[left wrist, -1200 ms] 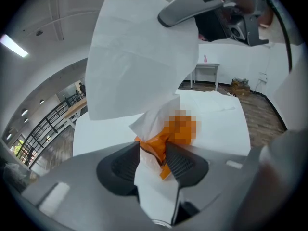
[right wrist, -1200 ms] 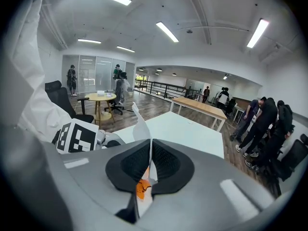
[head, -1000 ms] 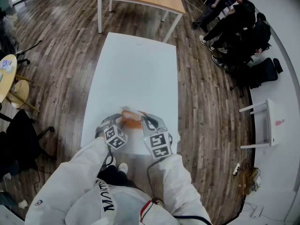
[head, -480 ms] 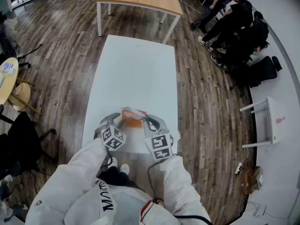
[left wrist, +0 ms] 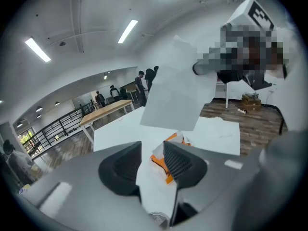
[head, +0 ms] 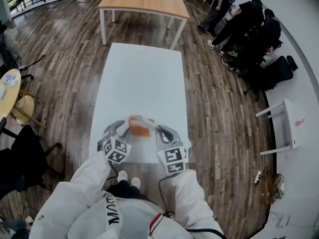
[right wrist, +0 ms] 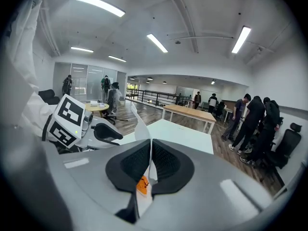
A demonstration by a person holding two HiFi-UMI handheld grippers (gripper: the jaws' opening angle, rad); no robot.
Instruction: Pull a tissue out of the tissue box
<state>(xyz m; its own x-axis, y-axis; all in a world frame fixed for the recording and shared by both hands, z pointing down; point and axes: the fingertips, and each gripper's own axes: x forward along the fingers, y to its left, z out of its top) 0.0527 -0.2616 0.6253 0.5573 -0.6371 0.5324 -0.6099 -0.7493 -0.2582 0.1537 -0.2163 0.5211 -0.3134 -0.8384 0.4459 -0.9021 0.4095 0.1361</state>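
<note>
While the right gripper (right wrist: 150,144) is clenched flat on the tissue (left wrist: 175,88), the sheet stands up from its jaws as a pale, creased panel. In the left gripper view it fills the upper centre of the frame, and its lower end narrows toward the tissue box (head: 140,131). The box is orange and sits on the white table (head: 144,78), low in the head view and near the table's bottom edge, between the two grippers.

The left gripper (left wrist: 153,149) is at the left of the box. Its jaws stand apart and have just been closing. White tissue and an orange corner of the box show in the gap, but the pads do not appear to press on either.

Handling notes:
- The tissue is judged thin, soft and almost weightless. It offers no stiffness and folds wherever it is pinched.
- It is likely to tear if loaded at one corner or jerked. A flat pinch across the bunched part just above the box opening is the preferred hold.
- The box is light cardboard and may lift or slide with the sheet. Bracing it at its left side is advisable.
- The sheet appears not yet free of the opening.
</note>
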